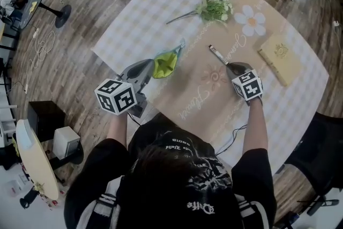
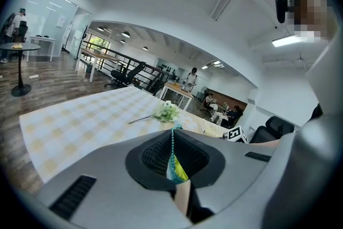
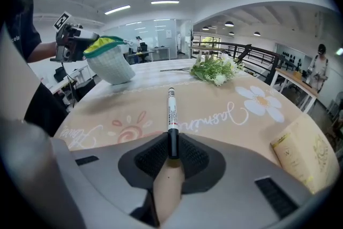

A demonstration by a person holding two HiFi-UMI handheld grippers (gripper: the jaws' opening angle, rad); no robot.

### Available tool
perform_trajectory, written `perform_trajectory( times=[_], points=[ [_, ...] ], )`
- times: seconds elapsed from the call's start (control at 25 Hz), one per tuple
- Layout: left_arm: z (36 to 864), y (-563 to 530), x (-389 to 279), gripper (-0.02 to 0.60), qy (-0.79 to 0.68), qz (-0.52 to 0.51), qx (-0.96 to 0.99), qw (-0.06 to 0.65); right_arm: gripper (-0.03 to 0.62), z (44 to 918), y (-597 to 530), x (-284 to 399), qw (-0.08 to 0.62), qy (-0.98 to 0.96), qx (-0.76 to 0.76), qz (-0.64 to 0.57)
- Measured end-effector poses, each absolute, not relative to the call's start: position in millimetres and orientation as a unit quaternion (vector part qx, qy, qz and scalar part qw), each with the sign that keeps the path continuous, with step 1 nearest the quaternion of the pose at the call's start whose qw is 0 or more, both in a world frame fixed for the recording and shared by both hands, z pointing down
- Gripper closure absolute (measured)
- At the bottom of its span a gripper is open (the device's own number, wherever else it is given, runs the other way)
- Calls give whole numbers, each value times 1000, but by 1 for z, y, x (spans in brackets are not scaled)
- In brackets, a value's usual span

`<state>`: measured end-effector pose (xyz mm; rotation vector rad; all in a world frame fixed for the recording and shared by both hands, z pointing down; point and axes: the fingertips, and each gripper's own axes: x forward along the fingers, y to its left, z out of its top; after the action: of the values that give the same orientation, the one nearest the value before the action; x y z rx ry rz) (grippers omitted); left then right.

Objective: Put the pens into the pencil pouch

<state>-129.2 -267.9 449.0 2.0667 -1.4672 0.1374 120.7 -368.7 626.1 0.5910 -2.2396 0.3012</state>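
L gripper [image 1: 151,68]: fingers pressed together on rim of pencil pouch [image 1: 165,63], teal zip edge + yellow-green lining pinched btwn them; pouch hangs from that grip w/ mouth up; can't tell if its base touches surface [image 1: 161,2]; R gripper [image 1: 229,66] angled down, fingers pinching black cap end of 1 pen [image 1: 217,54]; white barrel points away over surface, apart from pouch; flower sprig [image 1: 215,8] beyond pen; book [image 1: 280,59] to its R.
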Motion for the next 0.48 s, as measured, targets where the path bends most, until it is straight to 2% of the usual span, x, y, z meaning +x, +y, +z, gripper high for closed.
perform_trajectory(
  times=[0.48],
  points=[
    [445, -262, -127, 554, -535, 28, 790, 297, 523, 548, -334, 113, 361, -898, 245, 59]
  ],
)
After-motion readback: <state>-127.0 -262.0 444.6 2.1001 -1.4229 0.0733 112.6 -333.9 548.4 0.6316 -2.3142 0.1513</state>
